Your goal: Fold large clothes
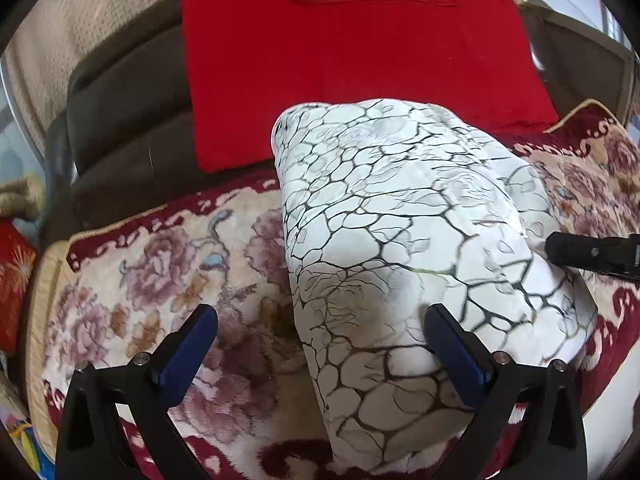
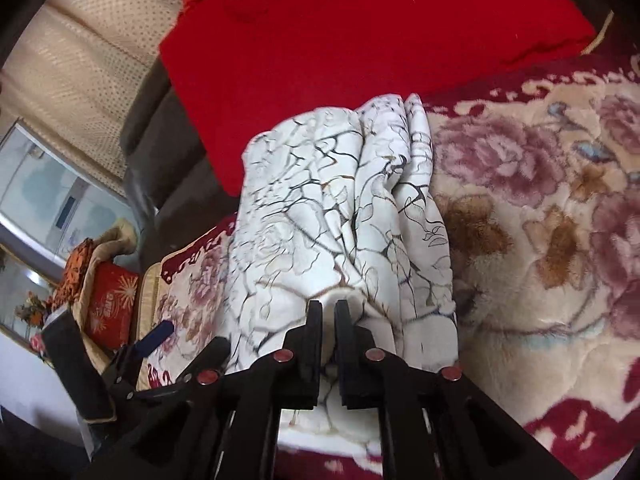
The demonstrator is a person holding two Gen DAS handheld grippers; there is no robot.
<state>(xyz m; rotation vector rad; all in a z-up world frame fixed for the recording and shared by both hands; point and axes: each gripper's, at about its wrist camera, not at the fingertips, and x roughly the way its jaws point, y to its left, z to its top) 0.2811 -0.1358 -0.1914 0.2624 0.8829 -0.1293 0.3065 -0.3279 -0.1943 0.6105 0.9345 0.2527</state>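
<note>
A white garment point(image 1: 400, 232) veined with black, crackle-like lines lies folded into a thick bundle on a plush floral blanket point(image 1: 160, 272), its far end just reaching a red cloth point(image 1: 340, 72) spread behind it over a dark sofa back point(image 1: 120, 112). The left gripper point(image 1: 320, 344) hovers over the bundle's near end with its blue-padded jaws spread wide, released, one either side of the fabric's edge and pressing on nothing. The right gripper point(image 2: 328, 316) has its jaws nearly together on a bunched fold at the garment's near edge; the fabric between them looks pinched, though the pads are dark there and I can't be certain. A red embroidered cushion point(image 2: 110, 304) sits off to the side.
</note>
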